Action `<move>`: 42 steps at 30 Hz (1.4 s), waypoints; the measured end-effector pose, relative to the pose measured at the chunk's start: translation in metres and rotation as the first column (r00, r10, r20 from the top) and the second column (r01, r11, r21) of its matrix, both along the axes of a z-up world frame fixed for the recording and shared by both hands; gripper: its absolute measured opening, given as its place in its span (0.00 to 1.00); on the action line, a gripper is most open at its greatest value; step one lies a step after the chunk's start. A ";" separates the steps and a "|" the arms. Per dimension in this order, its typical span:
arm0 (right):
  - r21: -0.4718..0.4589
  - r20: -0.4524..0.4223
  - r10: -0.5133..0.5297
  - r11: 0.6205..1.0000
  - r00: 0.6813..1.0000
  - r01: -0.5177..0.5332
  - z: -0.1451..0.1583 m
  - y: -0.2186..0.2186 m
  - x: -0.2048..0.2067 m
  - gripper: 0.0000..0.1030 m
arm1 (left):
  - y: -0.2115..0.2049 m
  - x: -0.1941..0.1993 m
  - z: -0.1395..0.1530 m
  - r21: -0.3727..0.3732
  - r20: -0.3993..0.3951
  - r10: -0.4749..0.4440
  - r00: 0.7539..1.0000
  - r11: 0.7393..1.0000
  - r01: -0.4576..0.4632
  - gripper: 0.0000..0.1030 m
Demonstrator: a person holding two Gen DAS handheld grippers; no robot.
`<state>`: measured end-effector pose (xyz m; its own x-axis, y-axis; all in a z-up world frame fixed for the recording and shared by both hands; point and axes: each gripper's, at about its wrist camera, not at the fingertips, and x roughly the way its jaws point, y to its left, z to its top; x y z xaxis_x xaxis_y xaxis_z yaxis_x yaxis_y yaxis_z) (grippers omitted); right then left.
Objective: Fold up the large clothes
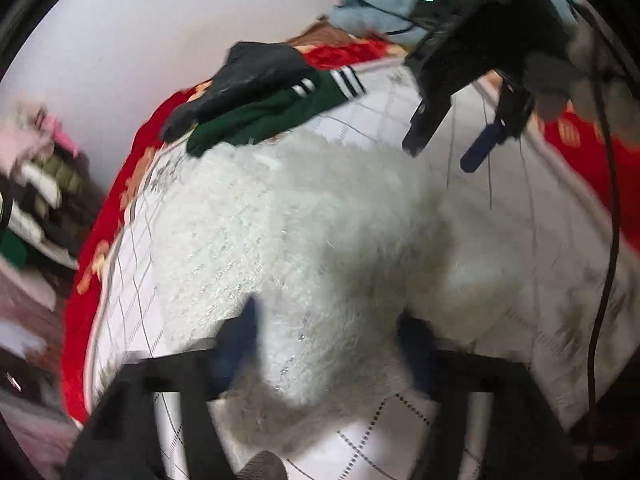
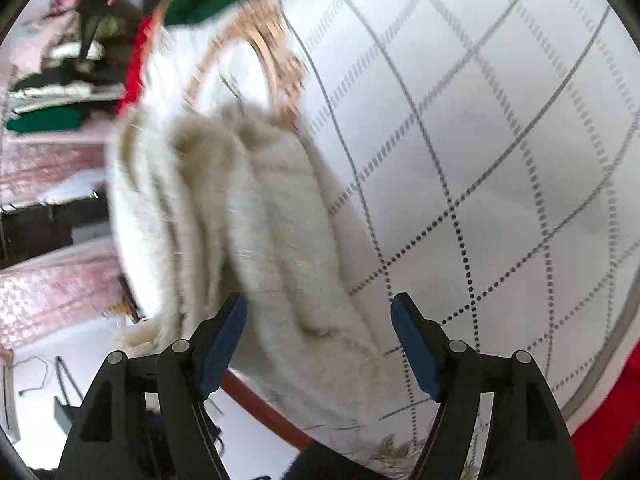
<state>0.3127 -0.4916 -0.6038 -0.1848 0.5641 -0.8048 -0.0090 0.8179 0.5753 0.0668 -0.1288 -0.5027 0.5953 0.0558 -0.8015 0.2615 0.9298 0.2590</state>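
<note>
White quilted bedding (image 2: 500,152) with a grey diamond grid covers the bed. On it lies the fluffy white garment (image 1: 304,216), folded into thick layers near the bed's edge. Beyond the garment lie a green top (image 1: 264,116) and a black one (image 1: 248,72). Both grippers stand released over the garment, left gripper (image 1: 328,344) and right gripper (image 2: 320,340), jaws apart, gripping nothing.
</note>
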 end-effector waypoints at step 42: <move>0.162 0.119 -0.055 0.986 0.991 0.035 0.030 0.162 0.039 0.82 | 0.140 0.048 -0.025 -0.229 -0.305 0.583 0.753 0.723 -0.652 0.87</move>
<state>0.3513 -0.3294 -0.5743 -0.0617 0.6924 -0.7188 -0.0534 0.7169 0.6951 0.1149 0.0112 -0.5279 0.3419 0.0895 -0.9355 -0.3867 0.9207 -0.0533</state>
